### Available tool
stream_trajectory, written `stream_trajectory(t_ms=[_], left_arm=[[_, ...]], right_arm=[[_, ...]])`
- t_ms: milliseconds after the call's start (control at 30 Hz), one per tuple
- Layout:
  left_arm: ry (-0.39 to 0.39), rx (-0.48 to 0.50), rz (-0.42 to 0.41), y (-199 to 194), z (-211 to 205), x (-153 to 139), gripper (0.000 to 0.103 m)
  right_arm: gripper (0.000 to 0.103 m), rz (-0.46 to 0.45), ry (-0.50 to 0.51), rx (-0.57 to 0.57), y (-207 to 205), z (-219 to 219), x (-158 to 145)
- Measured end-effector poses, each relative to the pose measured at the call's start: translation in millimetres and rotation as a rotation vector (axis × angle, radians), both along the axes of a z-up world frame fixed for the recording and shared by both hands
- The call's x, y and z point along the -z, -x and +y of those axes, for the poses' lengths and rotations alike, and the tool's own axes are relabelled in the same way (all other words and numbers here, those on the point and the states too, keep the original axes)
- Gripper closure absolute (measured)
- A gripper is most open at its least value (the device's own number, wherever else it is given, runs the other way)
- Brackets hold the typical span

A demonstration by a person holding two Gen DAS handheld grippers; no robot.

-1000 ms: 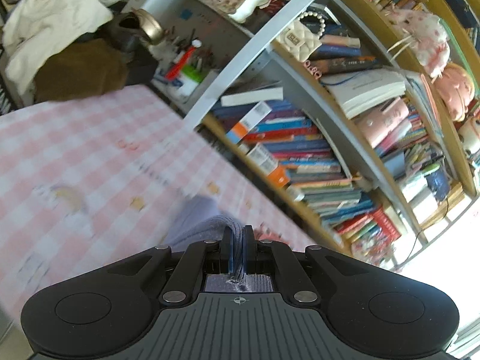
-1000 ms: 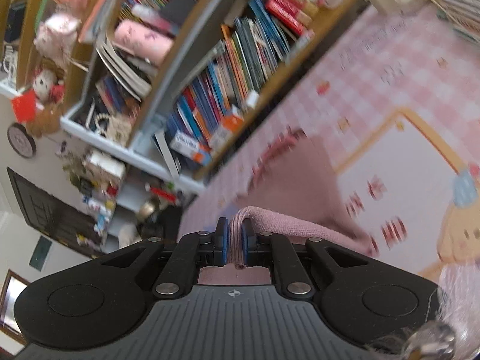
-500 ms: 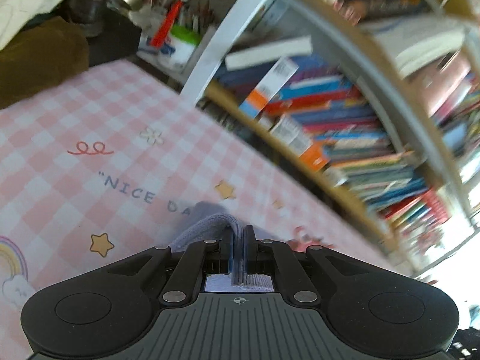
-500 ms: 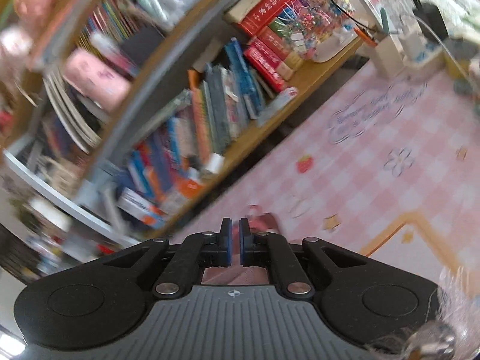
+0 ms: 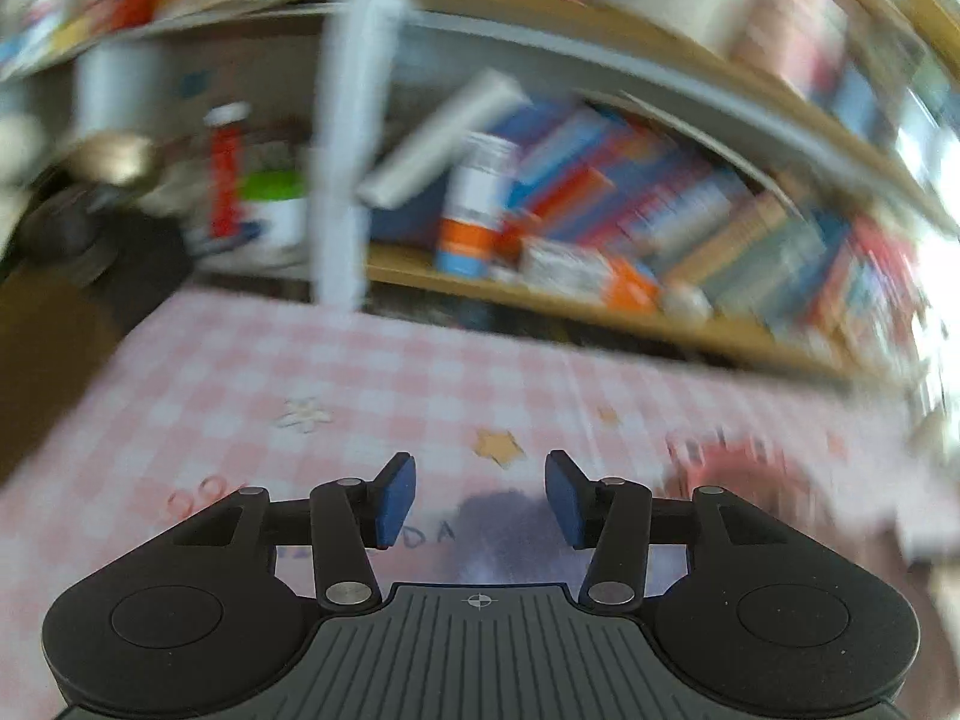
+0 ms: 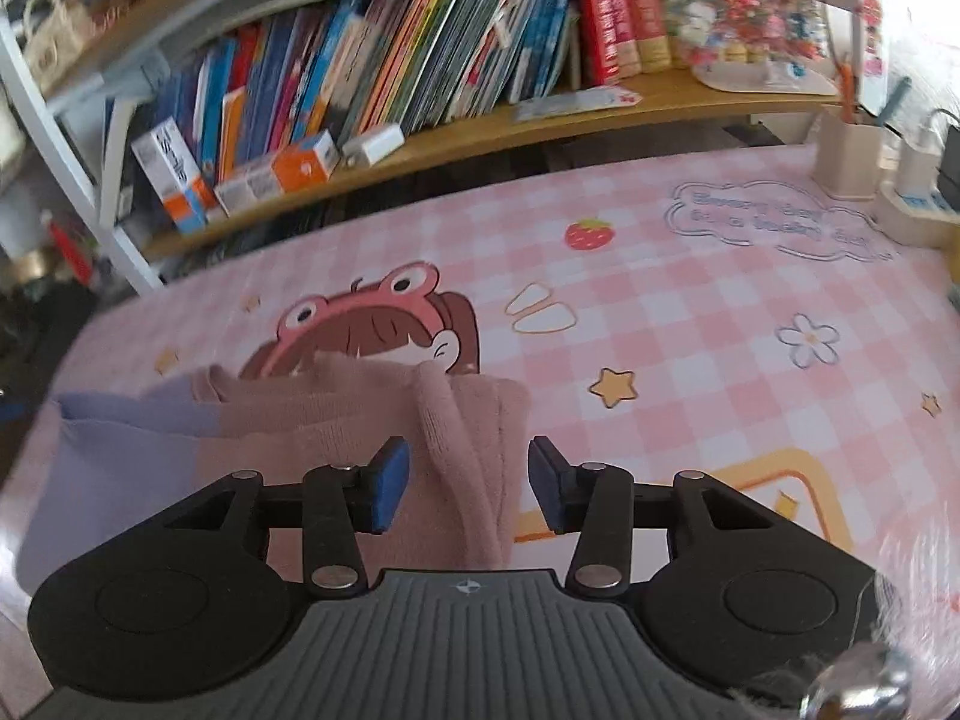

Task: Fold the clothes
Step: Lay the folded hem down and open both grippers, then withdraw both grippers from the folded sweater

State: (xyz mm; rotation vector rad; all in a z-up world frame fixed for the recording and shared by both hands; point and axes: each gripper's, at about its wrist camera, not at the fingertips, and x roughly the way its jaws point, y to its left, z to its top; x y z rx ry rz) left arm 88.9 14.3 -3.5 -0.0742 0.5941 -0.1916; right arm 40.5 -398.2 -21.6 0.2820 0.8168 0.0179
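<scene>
A pink and lavender knit garment (image 6: 336, 420) lies folded on the pink checked table mat (image 6: 690, 324). In the right wrist view my right gripper (image 6: 459, 483) is open, with a pink fold of the garment lying loose between its blue pads (image 6: 384, 489). In the blurred left wrist view my left gripper (image 5: 480, 501) is open and empty above the mat (image 5: 300, 384). A lavender patch of the garment (image 5: 498, 534) shows just under it.
A bookshelf (image 6: 372, 84) full of books runs along the far edge of the table. A white shelf post (image 5: 336, 138) stands at the back left. A pen holder (image 6: 846, 162) and a power strip (image 6: 912, 210) sit at the far right corner.
Both grippers were shut on the garment and have opened, letting it drop onto the mat. Both cameras have swung level towards the bookshelf.
</scene>
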Motion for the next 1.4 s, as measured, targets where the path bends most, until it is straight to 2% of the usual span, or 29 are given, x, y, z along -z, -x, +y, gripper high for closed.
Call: stream_trajectory(t_ms=[67,100,133,200,233,267,300,367,400,433,500,533,633,700,933,967,1000,1067,1233,1333,1400], left_arm=[[-0.091,0.085,-0.013,0,-14,4,0.055],[-0.129,0.117,-0.022,-1,-21,7,0.055],[-0.136,0.13,-0.01,-5,-25,11,0.055],[-0.151,0.156,0.015,-12,-32,19,0.059],[-0.146,0.164,0.038,-17,-33,24,0.076],[-0.139,0.171,0.059,-22,-33,28,0.098],[-0.096,0.159,0.05,-23,-28,24,0.098],[-0.008,0.135,0.031,-24,-16,17,0.098],[0.055,0.115,0.006,-21,-7,9,0.098],[0.076,0.101,-0.007,-21,-4,5,0.098],[0.056,0.092,0.01,-29,-8,9,0.098],[0.035,0.092,0.029,-35,-13,14,0.098],[-0.065,0.079,0.086,-48,-27,36,0.098],[-0.131,0.071,0.123,-56,-37,51,0.096],[-0.097,0.058,0.124,-53,-29,49,0.091],[-0.103,0.057,0.12,-52,-30,46,0.088],[-0.109,0.057,0.114,-50,-31,42,0.087],[-0.123,0.034,0.068,-40,-30,31,0.071],[-0.072,0.021,0.011,-5,-20,5,0.068],[-0.063,0.008,0.012,16,-21,-2,0.059],[-0.061,-0.005,0.026,28,-24,-2,0.057]], right_arm=[[0.062,0.005,0.02,-0.009,-8,4,3],[0.066,0.004,0.035,-0.015,-11,6,4],[0.069,-0.002,0.051,-0.028,-12,8,5],[0.093,-0.014,0.082,-0.057,-15,13,6],[0.094,-0.019,0.099,-0.078,-16,16,7],[0.097,-0.022,0.118,-0.097,-17,19,7],[0.098,-0.028,0.125,-0.107,-15,19,6],[0.098,-0.062,0.076,-0.074,-8,12,-3],[0.098,-0.095,0.028,-0.04,-2,5,-10],[0.098,-0.131,-0.022,-0.003,5,-3,-18],[0.098,-0.159,-0.039,0.038,8,-9,-25],[0.098,-0.152,-0.026,0.041,4,-9,-23],[0.098,-0.026,0.033,0.044,-23,-5,6],[0.098,0.024,0.045,0.052,-34,-4,22],[0.097,0.031,0.027,0.046,-36,-7,26],[0.095,0.036,0.029,0.048,-36,-7,24],[0.088,0.04,0.033,0.05,-36,-7,22],[0.075,0.044,0.056,0.071,-31,-7,16],[0.067,-0.025,0.064,0.07,0,-3,-5],[0.063,-0.041,0.079,0.061,17,4,-11],[0.053,-0.045,0.1,0.058,27,11,-12]])
